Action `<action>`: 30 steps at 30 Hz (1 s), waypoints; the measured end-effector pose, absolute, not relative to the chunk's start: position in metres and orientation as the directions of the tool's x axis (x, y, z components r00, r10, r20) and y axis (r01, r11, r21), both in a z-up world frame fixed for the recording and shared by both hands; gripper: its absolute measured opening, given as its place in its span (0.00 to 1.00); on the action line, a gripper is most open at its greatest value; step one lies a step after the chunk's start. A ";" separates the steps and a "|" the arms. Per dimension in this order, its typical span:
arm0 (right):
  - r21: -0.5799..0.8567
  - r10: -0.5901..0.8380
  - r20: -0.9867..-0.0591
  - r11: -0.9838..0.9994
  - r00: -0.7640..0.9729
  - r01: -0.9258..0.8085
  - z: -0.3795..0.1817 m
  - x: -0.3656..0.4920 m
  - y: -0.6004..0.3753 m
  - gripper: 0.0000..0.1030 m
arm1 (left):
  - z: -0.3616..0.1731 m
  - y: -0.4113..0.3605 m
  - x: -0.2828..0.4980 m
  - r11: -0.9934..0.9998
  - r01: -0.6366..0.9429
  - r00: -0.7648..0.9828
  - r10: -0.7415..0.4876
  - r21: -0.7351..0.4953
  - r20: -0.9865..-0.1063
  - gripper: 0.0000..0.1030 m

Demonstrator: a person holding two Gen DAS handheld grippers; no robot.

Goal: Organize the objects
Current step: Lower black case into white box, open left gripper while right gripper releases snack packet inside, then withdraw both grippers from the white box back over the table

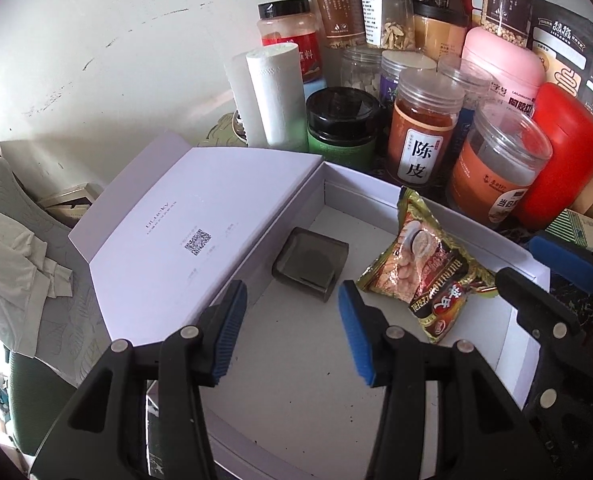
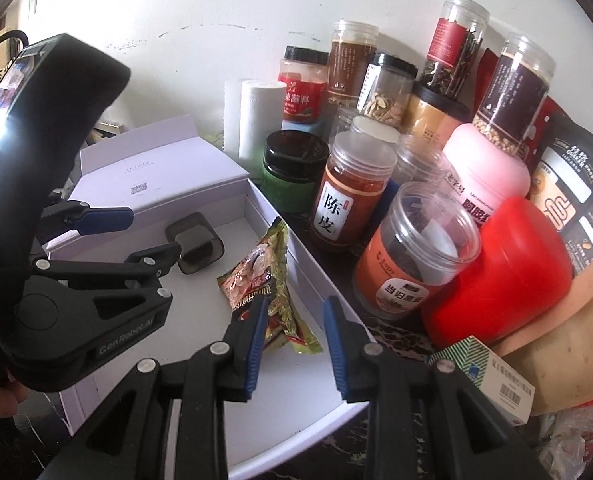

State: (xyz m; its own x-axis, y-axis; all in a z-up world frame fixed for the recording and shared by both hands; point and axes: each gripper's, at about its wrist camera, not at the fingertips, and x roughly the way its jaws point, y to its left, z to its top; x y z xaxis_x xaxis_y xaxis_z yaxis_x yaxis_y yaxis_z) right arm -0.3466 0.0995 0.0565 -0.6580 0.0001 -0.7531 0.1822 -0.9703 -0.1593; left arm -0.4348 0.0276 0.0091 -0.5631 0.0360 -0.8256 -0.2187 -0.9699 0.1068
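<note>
Hovering: both grippers over the open white box [image 1: 376, 196], nothing held in either.
Left gripper [image 1: 292, 332]: jaws partly apart, blue pads [image 1: 232, 332] clear of everything; only bare box floor between them.
Right gripper [image 2: 292, 344]: jaws a little apart, not gripping. Tail end of the snack packet [image 2: 264, 284] lies just beyond the left pad; can't tell if the pad touches it.
Snack packet: gold-green foil, lying flat inside the box against its right wall, far end tilted up onto the rim.
Grey container [image 1: 310, 264]: small, translucent, squarish, on its side in the box's far half, left of the packet and apart from it.
Box lid [image 1: 200, 220]: hinged open to the left, QR code and small print facing up.
Box position: on a dark marbled surface [image 2: 392, 336], the jars just right of and beyond it.
Jars: orange-labelled jar with Chinese characters [image 1: 424, 128]; black-lidded green jar [image 1: 342, 124] to its left; clear-lidded orange jar [image 1: 500, 164] nearer right; red canister [image 1: 564, 160] and pink-lidded tub [image 1: 500, 60] beside it.
Paper roll [image 1: 272, 96]: white, upright, far left of the jar cluster.
Backdrop: scuffed white wall [image 1: 136, 40].
Near right: small green-and-white carton [image 2: 484, 376] next to the right gripper.
</note>
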 end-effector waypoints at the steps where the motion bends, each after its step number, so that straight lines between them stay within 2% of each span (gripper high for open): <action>1: -0.161 0.001 -0.749 -0.970 -0.663 0.180 0.060 -0.344 0.099 0.27 | 0.013 0.026 -0.433 -0.971 -0.213 -0.567 0.035 0.106 -0.823 0.45; 11: -0.173 0.007 -0.709 -0.971 -0.705 0.164 0.095 -0.317 0.099 0.27 | 0.052 0.012 -0.402 -0.978 -0.183 -0.599 0.030 0.100 -0.801 0.45; 15: -0.177 0.009 -0.690 -0.972 -0.724 0.157 0.108 -0.305 0.100 0.34 | 0.069 0.009 -0.386 -0.980 -0.170 -0.614 0.026 0.099 -0.789 0.45; 18: -0.184 0.010 -0.669 -0.971 -0.743 0.153 0.120 -0.293 0.101 0.39 | 0.082 0.005 -0.374 -0.982 -0.157 -0.629 0.016 0.107 -0.778 0.52; 23: -0.178 0.003 -0.656 -0.972 -0.755 0.150 0.136 -0.276 0.104 0.47 | 0.105 0.000 -0.350 -0.984 -0.136 -0.661 0.002 0.117 -0.751 0.57; 30: -0.163 -0.013 -0.624 -0.976 -0.782 0.146 0.159 -0.245 0.112 0.53 | 0.135 0.000 -0.315 -0.985 -0.127 -0.688 0.002 0.117 -0.726 0.66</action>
State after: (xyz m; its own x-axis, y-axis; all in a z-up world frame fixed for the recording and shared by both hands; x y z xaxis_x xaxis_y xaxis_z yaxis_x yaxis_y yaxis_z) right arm -0.2453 0.1116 0.1586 -0.7816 -0.0128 -0.6236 0.1460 -0.9758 -0.1629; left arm -0.3146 0.0003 0.1350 -0.6876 0.0024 -0.7261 -0.1269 -0.9850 0.1169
